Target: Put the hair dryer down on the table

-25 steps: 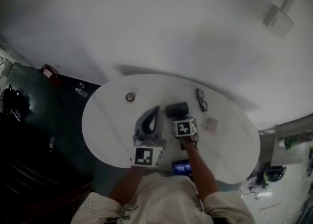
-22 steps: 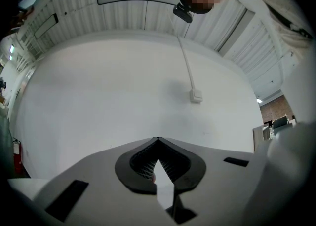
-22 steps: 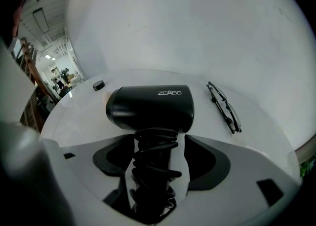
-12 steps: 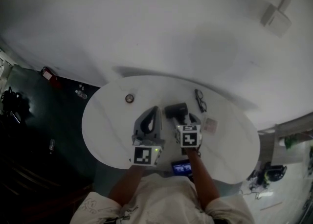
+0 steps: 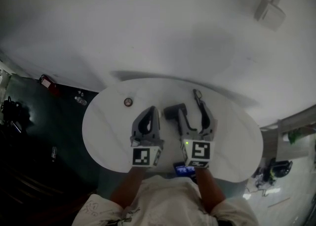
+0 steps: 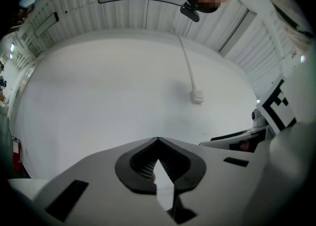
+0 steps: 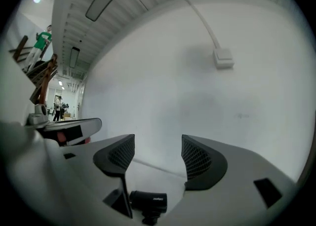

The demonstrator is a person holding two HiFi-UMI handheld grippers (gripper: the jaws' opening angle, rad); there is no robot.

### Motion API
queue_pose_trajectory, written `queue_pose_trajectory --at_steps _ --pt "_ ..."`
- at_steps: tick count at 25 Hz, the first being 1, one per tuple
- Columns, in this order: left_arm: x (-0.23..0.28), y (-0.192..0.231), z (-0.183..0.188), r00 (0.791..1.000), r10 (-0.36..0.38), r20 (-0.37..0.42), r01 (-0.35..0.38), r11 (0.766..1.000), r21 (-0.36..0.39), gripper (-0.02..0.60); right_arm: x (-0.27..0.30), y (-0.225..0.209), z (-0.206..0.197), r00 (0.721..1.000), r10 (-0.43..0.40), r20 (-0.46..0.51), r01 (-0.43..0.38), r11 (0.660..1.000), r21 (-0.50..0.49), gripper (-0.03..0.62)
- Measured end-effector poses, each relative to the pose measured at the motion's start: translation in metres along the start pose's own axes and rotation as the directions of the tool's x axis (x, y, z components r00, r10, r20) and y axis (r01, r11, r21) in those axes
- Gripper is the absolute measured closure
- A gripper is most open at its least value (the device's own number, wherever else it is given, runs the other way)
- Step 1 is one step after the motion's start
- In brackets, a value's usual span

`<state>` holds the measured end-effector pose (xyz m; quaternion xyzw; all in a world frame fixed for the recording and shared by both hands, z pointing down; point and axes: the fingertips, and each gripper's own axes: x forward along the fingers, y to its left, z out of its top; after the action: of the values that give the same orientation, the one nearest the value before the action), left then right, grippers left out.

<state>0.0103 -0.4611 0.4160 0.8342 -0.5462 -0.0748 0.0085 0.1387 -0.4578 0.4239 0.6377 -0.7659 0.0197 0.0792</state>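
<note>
A black hair dryer [image 5: 175,111] lies on the white oval table [image 5: 106,126], left of the glasses. In the right gripper view the hair dryer [image 7: 148,203] sits low between the jaws, and neither pad touches it. My right gripper [image 5: 189,103] hangs just above and behind it, jaws spread wide with nothing in them. In its own view the right gripper [image 7: 158,153] faces the white wall. My left gripper [image 5: 155,109] is shut and empty, just left of the dryer. The jaw tips of the left gripper [image 6: 158,141] meet in its own view.
Dark glasses [image 5: 197,94] lie at the table's far right, partly behind my right jaw. A small round object [image 5: 128,102] sits at the far left. A phone with a lit blue screen [image 5: 183,169] lies at the near edge. A white wall rises behind the table.
My right gripper has opened, let go of the hair dryer and drawn back towards me. The dryer stays on the table. The left gripper has barely moved.
</note>
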Motion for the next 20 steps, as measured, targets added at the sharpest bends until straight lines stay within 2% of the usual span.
queue_pose_trajectory --at_steps 3,6,7,15,20 --pt "0.000 0.001 0.003 1.000 -0.008 0.008 0.008 1.000 0.016 0.584 -0.008 0.005 0.019 0.998 0.000 0.069 0.003 0.999 -0.054 0.289" --pt "0.001 -0.001 0.007 1.000 -0.014 0.018 0.014 1.000 0.017 0.584 -0.010 0.005 0.023 0.996 0.003 0.089 0.003 0.998 -0.061 0.290" --pt "0.001 -0.001 0.008 1.000 -0.014 0.017 0.014 1.000 0.012 0.584 -0.011 0.005 0.022 0.996 0.008 0.090 -0.003 0.998 -0.055 0.307" --pt "0.003 -0.005 0.011 1.000 -0.022 0.015 0.022 1.000 0.009 0.584 -0.014 -0.001 0.025 0.995 0.004 0.103 0.000 0.999 -0.044 0.588" --pt "0.004 -0.008 0.011 0.999 -0.027 0.017 0.027 1.000 0.010 0.584 -0.015 0.002 0.024 0.994 0.016 0.107 -0.009 0.998 -0.067 0.589"
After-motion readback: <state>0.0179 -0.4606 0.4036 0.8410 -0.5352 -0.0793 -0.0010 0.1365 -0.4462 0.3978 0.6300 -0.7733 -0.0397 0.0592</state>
